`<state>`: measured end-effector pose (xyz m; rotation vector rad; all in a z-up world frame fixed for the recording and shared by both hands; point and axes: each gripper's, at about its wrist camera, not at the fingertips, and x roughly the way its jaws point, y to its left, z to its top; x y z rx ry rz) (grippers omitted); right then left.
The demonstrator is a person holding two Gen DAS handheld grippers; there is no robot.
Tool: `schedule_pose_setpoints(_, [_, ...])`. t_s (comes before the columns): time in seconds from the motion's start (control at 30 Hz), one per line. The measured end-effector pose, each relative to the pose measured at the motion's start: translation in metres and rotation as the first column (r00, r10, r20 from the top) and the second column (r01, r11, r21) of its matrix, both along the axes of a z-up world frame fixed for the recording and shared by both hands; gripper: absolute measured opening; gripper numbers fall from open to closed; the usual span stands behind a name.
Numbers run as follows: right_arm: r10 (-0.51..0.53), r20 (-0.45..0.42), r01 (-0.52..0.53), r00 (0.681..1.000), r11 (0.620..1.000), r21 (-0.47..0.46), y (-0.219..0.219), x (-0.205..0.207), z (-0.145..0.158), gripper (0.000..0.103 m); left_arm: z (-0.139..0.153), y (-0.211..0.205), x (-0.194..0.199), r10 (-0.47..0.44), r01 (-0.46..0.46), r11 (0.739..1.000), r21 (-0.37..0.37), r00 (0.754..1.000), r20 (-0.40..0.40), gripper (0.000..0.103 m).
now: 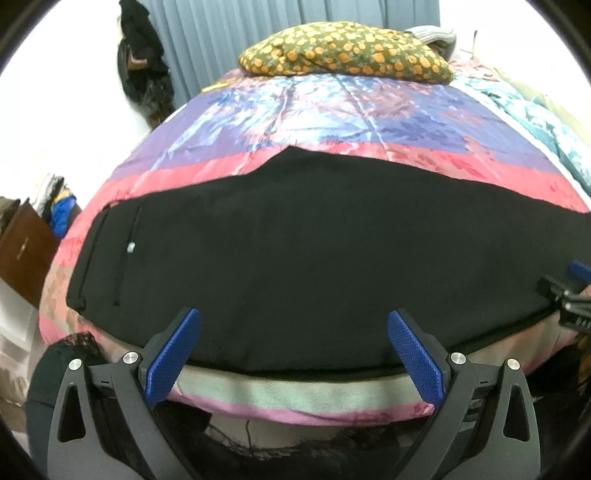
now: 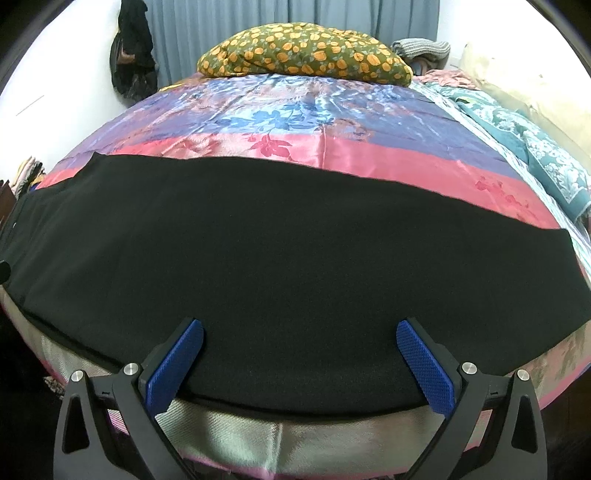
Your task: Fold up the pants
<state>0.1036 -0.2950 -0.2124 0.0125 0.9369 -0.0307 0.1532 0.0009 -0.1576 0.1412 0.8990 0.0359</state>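
- Your pants (image 1: pixel 295 258) lie flat across the near part of the bed (image 1: pixel 332 110), lengthwise from left to right, already doubled leg on leg.
- The waistband end, with a pocket seam and a small pale button (image 1: pixel 130 246), is at the left in the left wrist view.
- The leg end reaches the right, and its cut hem shows in the right wrist view (image 2: pixel 565 236).
- The pants' near edge runs along the near edge of the bed, just above a pale green band of the bedspread (image 2: pixel 258 435).
- Your left hand-held gripper (image 1: pixel 293 325) has its blue pads (image 1: pixel 173 354) set wide apart, with nothing between them. It hangs over the near edge of the pants, toward the waist half.
- Your right hand-held gripper (image 2: pixel 299 334) likewise stands spread with nothing gripped, over the near edge of the leg half.
- Whether either set of tips touches the cloth cannot be told.
- Part of the right hand-held gripper also shows at the right edge of the left wrist view (image 1: pixel 569 291), at the pants' near edge.
- A pillow (image 2: pixel 306 53) with orange spots on olive lies at the far end of the bed, well apart from the pants.
- A teal floral blanket (image 2: pixel 535 147) lies along the right side of the bed.
- A grey curtain (image 2: pixel 221 22) hangs behind, with dark clothing (image 2: pixel 129 48) hung to its left.
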Motion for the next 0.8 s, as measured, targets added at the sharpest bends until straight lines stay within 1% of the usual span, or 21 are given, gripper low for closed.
schedule_pose_setpoints(0.07, [-0.013, 0.039, 0.012, 0.999, 1.0, 0.004, -0.004, -0.003, 0.007, 0.103, 0.003, -0.001, -0.002, -0.005, 0.005, 1.0, 0.003, 1.0, 0.017, 0.101])
schedule_pose_setpoints(0.13, [-0.044, 0.095, 0.039, 0.995, 0.998, 0.052, -0.016, -0.006, 0.018, 0.103, 0.005, -0.001, -0.004, -0.01, 0.01, 1.0, -0.003, 1.0, 0.03, 0.101])
schedule_pose_setpoints(0.2, [-0.086, 0.131, 0.073, 0.988, 0.992, 0.106, -0.029, -0.008, 0.027, 0.103, 0.004, -0.002, -0.002, -0.008, 0.008, 1.0, -0.007, 1.0, 0.026, 0.101])
schedule_pose_setpoints(0.27, [-0.145, 0.144, 0.12, 0.979, 0.979, 0.165, -0.049, -0.011, 0.035, 0.103, 0.002, -0.001, 0.0, -0.001, 0.001, 1.0, -0.013, 1.0, 0.016, 0.101])
schedule_pose_setpoints(0.33, [-0.196, 0.132, 0.166, 0.972, 0.964, 0.207, -0.071, -0.01, 0.043, 0.103, 0.002, 0.0, 0.003, 0.008, -0.007, 1.0, -0.015, 1.0, 0.013, 0.101])
schedule_pose_setpoints(0.4, [-0.273, 0.135, 0.232, 0.953, 0.938, 0.259, -0.113, -0.011, 0.054, 0.103, 0.002, 0.002, 0.005, 0.019, -0.019, 1.0, -0.011, 1.0, 0.018, 0.101])
schedule_pose_setpoints(0.5, [-0.387, 0.162, 0.33, 0.908, 0.897, 0.294, -0.197, -0.012, 0.077, 0.103, 0.001, 0.009, 0.008, 0.053, -0.052, 0.999, -0.009, 0.999, 0.012, 0.101])
schedule_pose_setpoints(0.53, [-0.436, 0.155, 0.373, 0.887, 0.872, 0.315, -0.236, -0.013, 0.083, 0.103, 0.0, 0.011, 0.01, 0.067, -0.066, 0.998, -0.013, 0.998, 0.005, 0.101])
schedule_pose_setpoints(0.57, [-0.463, 0.145, 0.398, 0.874, 0.855, 0.331, -0.259, -0.014, 0.085, 0.103, -0.002, 0.014, 0.011, 0.079, -0.079, 0.997, -0.018, 0.997, -0.001, 0.101])
schedule_pose_setpoints(0.6, [-0.496, 0.118, 0.429, 0.86, 0.829, 0.358, -0.298, -0.014, 0.085, 0.103, -0.003, 0.016, 0.012, 0.093, -0.094, 0.995, -0.025, 0.996, -0.007, 0.101])
schedule_pose_setpoints(0.63, [-0.511, 0.078, 0.45, 0.856, 0.811, 0.373, -0.332, -0.014, 0.081, 0.103, -0.004, 0.018, 0.013, 0.106, -0.106, 0.994, -0.029, 0.994, -0.013, 0.101])
schedule_pose_setpoints(0.67, [-0.514, 0.042, 0.462, 0.857, 0.801, 0.382, -0.357, -0.013, 0.076, 0.102, -0.005, 0.02, 0.014, 0.119, -0.12, 0.992, -0.032, 0.993, -0.018, 0.101])
schedule_pose_setpoints(0.7, [-0.501, 0.005, 0.457, 0.865, 0.794, 0.4, -0.373, -0.013, 0.07, 0.102, -0.006, 0.022, 0.015, 0.132, -0.132, 0.991, -0.034, 0.991, -0.024, 0.101])
schedule_pose_setpoints(0.73, [-0.467, -0.041, 0.433, 0.883, 0.78, 0.452, -0.391, -0.012, 0.059, 0.098, -0.008, 0.023, 0.016, 0.138, -0.139, 0.99, -0.033, 0.99, -0.031, 0.101])
schedule_pose_setpoints(0.77, [-0.432, -0.064, 0.402, 0.9, 0.761, 0.509, -0.4, -0.014, 0.051, 0.092, -0.01, 0.023, 0.017, 0.142, -0.144, 0.989, -0.031, 0.989, -0.037, 0.101])
schedule_pose_setpoints(0.8, [-0.405, -0.081, 0.38, 0.911, 0.746, 0.547, -0.405, -0.014, 0.044, 0.091, -0.012, 0.023, 0.018, 0.146, -0.147, 0.989, -0.024, 0.988, -0.045, 0.101])
